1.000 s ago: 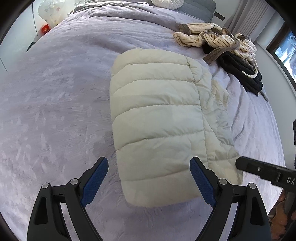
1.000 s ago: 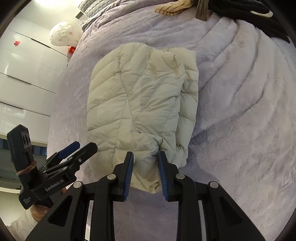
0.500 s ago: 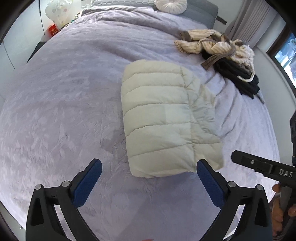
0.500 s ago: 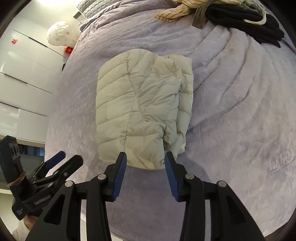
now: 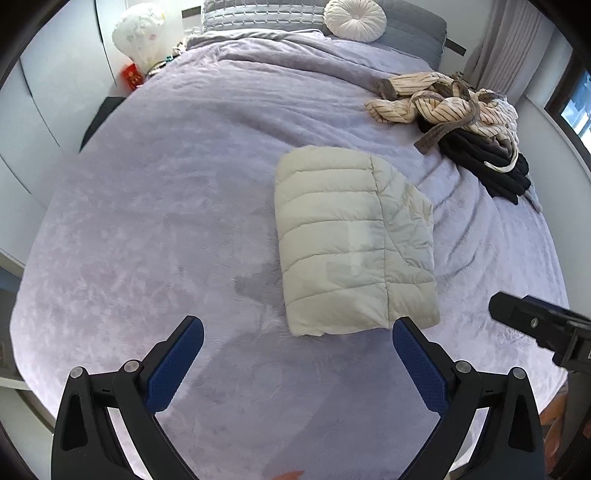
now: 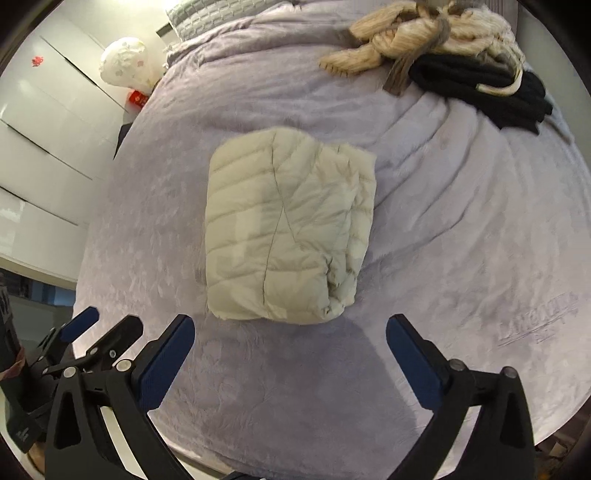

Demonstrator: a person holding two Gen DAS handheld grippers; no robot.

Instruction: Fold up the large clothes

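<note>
A cream quilted down jacket [image 5: 351, 240] lies folded into a compact rectangle on the lilac bedspread [image 5: 166, 221]; in the right wrist view the jacket [image 6: 288, 229] sits mid-frame. My left gripper [image 5: 297, 326] hovers open above its near edge, touching nothing. My right gripper [image 6: 290, 325] also hangs above the near edge, its jaws opening wide with nothing between them. Each gripper shows in the other's view: the right gripper [image 5: 535, 321] at the right edge, the left gripper [image 6: 96, 332] at lower left.
A pile of unfolded clothes [image 5: 461, 122], striped cream over black, lies at the bed's far right, and the same pile [image 6: 443, 48] shows in the right wrist view. A round white cushion [image 5: 354, 18] rests by the headboard. White wardrobe doors [image 6: 37, 129] stand left of the bed.
The right gripper let go of the jacket's near edge and spread wide. Both grippers rose and drew back, so the jacket looks smaller. The left jaws widened a little.
</note>
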